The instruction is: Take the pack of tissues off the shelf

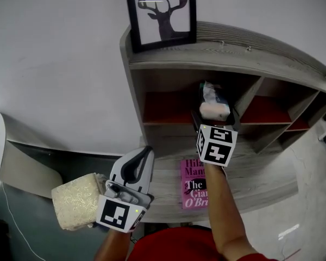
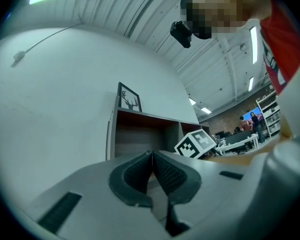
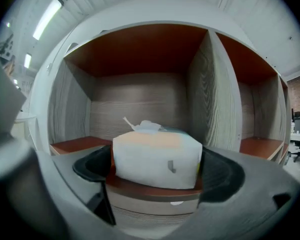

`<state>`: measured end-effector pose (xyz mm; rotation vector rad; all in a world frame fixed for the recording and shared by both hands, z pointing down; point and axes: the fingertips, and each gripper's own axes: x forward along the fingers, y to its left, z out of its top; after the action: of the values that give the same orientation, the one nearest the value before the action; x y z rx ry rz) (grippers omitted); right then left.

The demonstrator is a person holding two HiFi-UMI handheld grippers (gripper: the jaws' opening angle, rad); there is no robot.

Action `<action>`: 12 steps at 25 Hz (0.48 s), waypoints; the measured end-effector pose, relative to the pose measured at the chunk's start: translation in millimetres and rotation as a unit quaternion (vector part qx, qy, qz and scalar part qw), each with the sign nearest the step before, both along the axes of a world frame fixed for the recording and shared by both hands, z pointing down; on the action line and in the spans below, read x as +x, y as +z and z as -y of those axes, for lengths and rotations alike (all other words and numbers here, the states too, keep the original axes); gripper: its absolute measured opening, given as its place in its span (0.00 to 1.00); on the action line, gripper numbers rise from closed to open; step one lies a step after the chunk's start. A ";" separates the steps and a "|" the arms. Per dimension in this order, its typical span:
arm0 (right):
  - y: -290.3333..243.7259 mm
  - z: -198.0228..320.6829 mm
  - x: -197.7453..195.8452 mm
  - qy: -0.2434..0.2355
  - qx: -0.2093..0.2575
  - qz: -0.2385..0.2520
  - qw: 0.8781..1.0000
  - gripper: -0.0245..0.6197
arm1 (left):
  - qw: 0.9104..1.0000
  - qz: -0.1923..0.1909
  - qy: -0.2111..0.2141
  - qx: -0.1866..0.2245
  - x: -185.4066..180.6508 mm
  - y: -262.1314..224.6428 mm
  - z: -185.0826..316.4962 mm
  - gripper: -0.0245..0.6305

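The pack of tissues (image 1: 214, 102) is white and soft and lies at the front edge of a red-floored shelf compartment (image 1: 163, 109). My right gripper (image 1: 214, 116) reaches into that compartment with its jaws wide apart, one on each side of the pack. In the right gripper view the pack (image 3: 157, 155) fills the space between the dark pads (image 3: 92, 165), which stand beside it without squeezing it. My left gripper (image 1: 143, 155) hangs low in front of the shelf unit. Its jaws are shut together on nothing, as the left gripper view (image 2: 152, 170) shows.
The grey wooden shelf unit (image 1: 223, 56) has several compartments with upright dividers (image 3: 205, 89). A framed deer picture (image 1: 162, 12) stands on its top. A pink book (image 1: 193, 185) lies on the lower board. A beige block (image 1: 76, 200) sits at the lower left beside my left gripper.
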<state>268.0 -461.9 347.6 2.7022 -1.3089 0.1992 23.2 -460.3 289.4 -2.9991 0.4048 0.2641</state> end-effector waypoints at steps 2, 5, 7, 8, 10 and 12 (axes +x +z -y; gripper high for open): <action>1.3 2.8 3.7 0.008 -0.005 0.000 1.000 0.85 | 1.000 0.002 0.002 -0.003 1.0 2.3 3.4 0.05; 1.5 2.9 7.6 0.022 -0.014 -0.008 1.000 0.82 | 1.000 0.007 0.005 -0.008 2.3 6.7 6.1 0.05; 2.4 1.8 9.7 0.030 -0.020 -0.010 0.999 0.81 | 1.000 -0.008 0.002 0.000 3.4 -0.2 7.6 0.05; 2.8 1.6 10.2 0.032 -0.022 -0.011 0.999 0.81 | 1.000 -0.015 0.000 0.002 3.6 -2.9 8.0 0.05; 2.9 1.4 10.6 0.035 -0.024 -0.013 0.999 0.77 | 1.000 -0.018 0.001 0.002 3.4 -2.9 7.7 0.05; 2.2 0.3 10.7 0.037 -0.023 -0.017 0.999 0.74 | 1.000 -0.016 0.002 0.000 2.8 -1.1 6.3 0.05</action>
<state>278.7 -462.3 349.9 2.7043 -1.1825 0.1883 26.1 -466.6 288.3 -3.0000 0.4031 0.3120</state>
